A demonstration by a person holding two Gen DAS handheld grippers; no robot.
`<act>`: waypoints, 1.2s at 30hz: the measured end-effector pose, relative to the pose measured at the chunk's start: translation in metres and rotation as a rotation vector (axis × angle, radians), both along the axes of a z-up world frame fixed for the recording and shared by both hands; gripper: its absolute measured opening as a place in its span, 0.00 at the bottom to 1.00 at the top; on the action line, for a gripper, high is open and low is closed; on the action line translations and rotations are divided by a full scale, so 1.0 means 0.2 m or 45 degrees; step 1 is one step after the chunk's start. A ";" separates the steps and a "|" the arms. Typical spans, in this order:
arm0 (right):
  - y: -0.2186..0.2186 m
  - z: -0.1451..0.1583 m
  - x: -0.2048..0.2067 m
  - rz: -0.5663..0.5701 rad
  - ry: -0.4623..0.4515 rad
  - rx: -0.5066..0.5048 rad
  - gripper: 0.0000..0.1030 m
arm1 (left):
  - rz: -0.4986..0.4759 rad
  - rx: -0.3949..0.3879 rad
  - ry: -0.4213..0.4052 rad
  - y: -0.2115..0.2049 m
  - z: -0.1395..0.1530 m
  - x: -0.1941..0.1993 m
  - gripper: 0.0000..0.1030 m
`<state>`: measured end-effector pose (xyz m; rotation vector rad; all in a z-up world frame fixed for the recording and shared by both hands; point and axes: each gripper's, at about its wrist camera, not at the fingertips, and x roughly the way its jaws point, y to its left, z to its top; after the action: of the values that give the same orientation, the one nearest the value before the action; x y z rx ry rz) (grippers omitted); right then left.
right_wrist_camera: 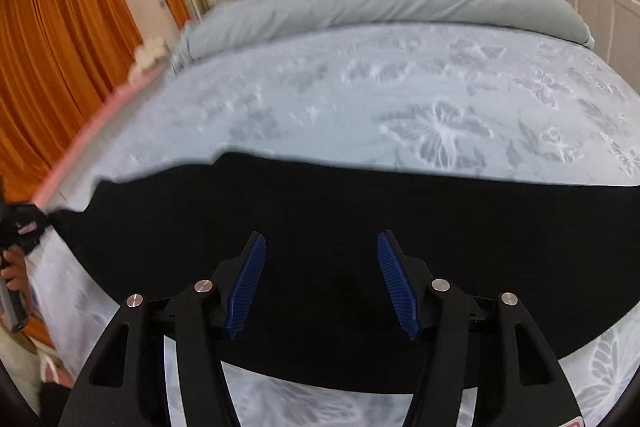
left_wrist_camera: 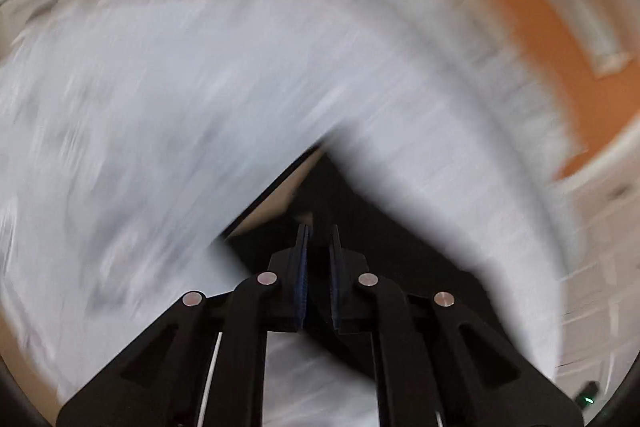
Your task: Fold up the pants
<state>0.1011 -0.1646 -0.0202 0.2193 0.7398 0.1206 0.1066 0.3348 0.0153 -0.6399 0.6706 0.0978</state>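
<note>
Where spread, black pants (right_wrist_camera: 320, 211) flat, unwrinkled

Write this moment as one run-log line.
left gripper: shut | right gripper: open, above black fabric pants | pants: spread on pale blue floral bedspread

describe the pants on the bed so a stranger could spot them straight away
Find the big bed with its pale blue floral cover. Along its near edge lie the pants, a flat black band of cloth, the only dark, plain thing on that patterned cover.
</note>
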 end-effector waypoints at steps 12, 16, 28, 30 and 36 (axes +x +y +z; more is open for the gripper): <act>-0.15 0.00 -0.03 -0.053 0.090 -0.039 0.58 | 0.224 0.377 0.461 0.09 -0.34 0.09 0.84; -0.30 0.02 -0.07 -0.164 0.094 -0.052 0.59 | 0.316 0.255 0.466 0.19 -0.32 0.01 0.78; -1.15 -0.06 -0.06 -0.542 0.198 -0.093 0.29 | -0.180 0.195 0.387 -0.58 -0.25 0.05 0.87; -1.30 -0.16 -0.06 -0.622 0.292 -0.209 0.28 | -0.280 0.298 0.427 -0.80 -0.30 0.09 0.87; -1.74 -0.18 -0.30 -0.870 0.318 -0.137 0.36 | -0.477 0.585 0.431 -1.28 -0.36 0.10 0.87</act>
<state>0.0417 -0.5118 -0.0570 0.3770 0.8799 -0.6037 0.1276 0.0785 -0.0562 -0.0462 1.0451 0.0094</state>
